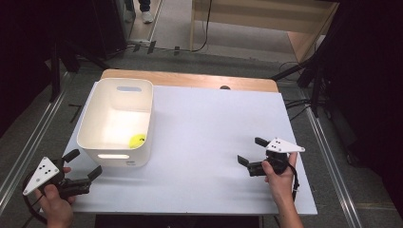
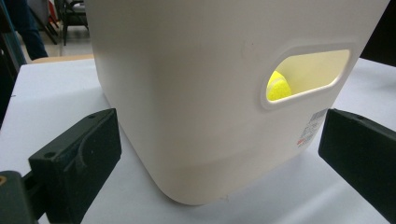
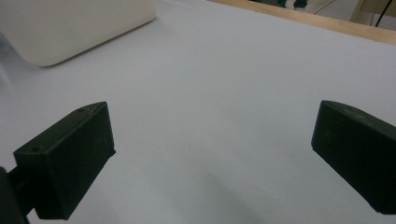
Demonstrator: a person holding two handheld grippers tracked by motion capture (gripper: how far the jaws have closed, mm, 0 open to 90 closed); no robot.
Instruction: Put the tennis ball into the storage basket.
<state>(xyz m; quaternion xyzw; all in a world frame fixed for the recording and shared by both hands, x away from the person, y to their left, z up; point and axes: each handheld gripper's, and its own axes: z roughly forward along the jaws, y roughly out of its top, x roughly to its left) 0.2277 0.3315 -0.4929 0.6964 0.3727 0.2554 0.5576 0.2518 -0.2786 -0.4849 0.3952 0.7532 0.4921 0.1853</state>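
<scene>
Smooth white tabletop [image 1: 204,142]; rounded plastic bin [image 1: 116,121] holds fuzzy yellow ball [image 1: 138,140]; both hand-held grippers agape, empty

White bin [image 1: 116,121] on table [image 1: 214,142]; yellow, perhaps ball [image 1: 138,140], inside.

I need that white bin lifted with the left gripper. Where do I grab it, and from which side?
Take the white bin at its near wall, at the handle slot, from the person's side, where the open left gripper already faces it. One jaw through the slot and one over the rim should pinch the strip between; the smooth rounded corner offers no purchase. The yellow ball inside may roll.
</scene>
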